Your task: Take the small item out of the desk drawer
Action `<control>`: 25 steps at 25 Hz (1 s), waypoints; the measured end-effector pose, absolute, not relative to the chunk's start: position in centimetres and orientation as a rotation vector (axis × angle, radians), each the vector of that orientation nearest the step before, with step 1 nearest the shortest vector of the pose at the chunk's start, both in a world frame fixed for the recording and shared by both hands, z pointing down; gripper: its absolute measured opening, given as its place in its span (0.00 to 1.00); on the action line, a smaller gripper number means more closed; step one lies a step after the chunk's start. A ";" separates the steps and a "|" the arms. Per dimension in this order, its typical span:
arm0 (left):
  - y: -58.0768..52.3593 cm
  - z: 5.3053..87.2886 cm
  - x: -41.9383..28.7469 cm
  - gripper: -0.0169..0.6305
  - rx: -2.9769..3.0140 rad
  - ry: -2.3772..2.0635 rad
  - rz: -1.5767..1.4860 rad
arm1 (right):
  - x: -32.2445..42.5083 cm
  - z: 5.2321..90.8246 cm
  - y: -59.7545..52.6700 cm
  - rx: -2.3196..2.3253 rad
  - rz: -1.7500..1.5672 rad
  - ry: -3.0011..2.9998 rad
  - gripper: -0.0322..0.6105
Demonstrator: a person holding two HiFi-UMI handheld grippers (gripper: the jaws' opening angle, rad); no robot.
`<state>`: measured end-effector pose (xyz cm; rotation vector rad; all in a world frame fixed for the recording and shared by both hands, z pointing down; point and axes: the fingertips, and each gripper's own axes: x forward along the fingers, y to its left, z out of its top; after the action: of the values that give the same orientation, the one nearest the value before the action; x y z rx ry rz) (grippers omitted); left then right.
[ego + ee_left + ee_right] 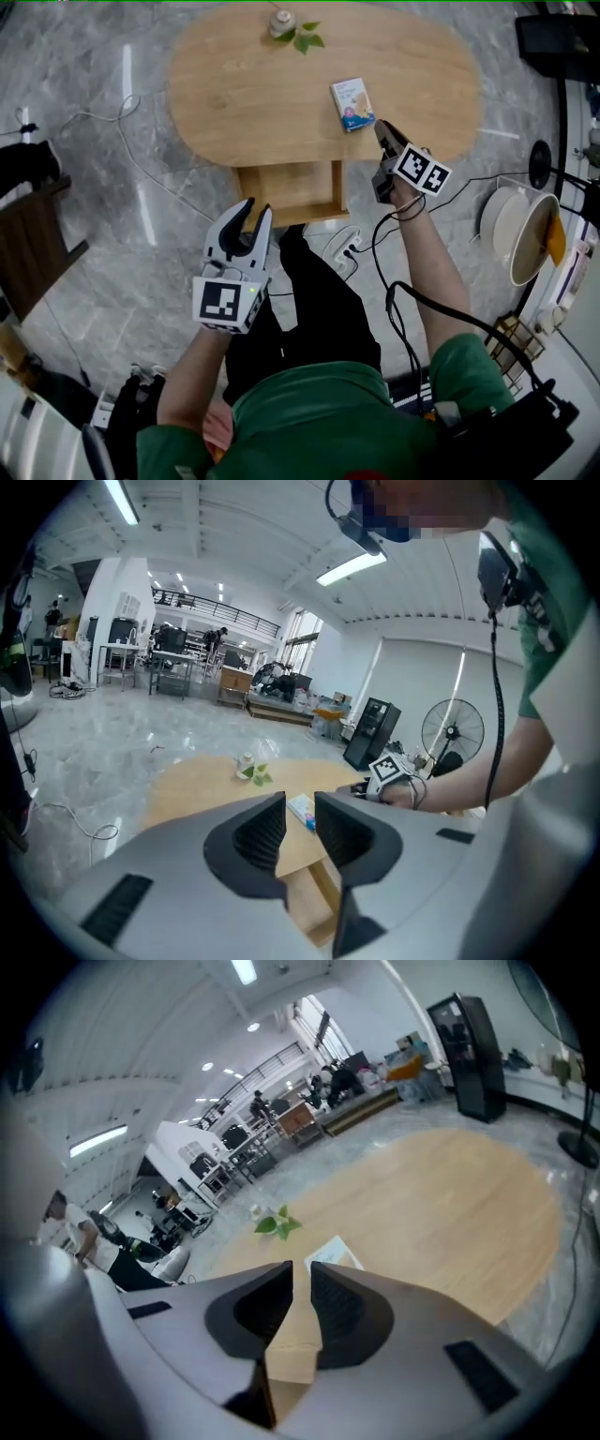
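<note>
At the table (pixel 234 112) edge, my right gripper (pixel 382 129), parted and empty like the left gripper (pixel 256 214), may knock the small box (pixel 352 103) off.

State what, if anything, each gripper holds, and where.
Nothing: the left gripper and right gripper are both empty, jaws apart. The box lies on the table.

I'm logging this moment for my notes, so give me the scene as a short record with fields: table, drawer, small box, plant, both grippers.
table: oval, wooden
drawer: pulled out under the near edge, no item seen inside
small box: lying on the tabletop, toward its right end
plant: at the far edge
left gripper: open, empty, off the table
right gripper: jaws narrowly apart, nothing between them
</note>
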<state>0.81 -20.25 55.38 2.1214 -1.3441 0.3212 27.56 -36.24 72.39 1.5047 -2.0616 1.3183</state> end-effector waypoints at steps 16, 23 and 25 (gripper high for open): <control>-23.6 31.0 -16.1 0.19 2.193 -1.771 0.123 | 12.1 33.2 -30.6 1.482 0.525 -2.617 0.11; -22.4 19.7 -19.9 0.19 2.268 -1.913 -0.028 | 7.7 17.3 -27.6 1.494 0.026 -2.739 0.11; -22.5 16.6 -20.6 0.19 2.300 -1.945 -0.068 | 6.5 13.5 -27.1 1.502 -0.075 -2.774 0.11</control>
<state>-20.63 -22.50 16.55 2.3004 -1.9447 -0.0684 6.50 -27.13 13.47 1.5023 -2.7735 -0.0755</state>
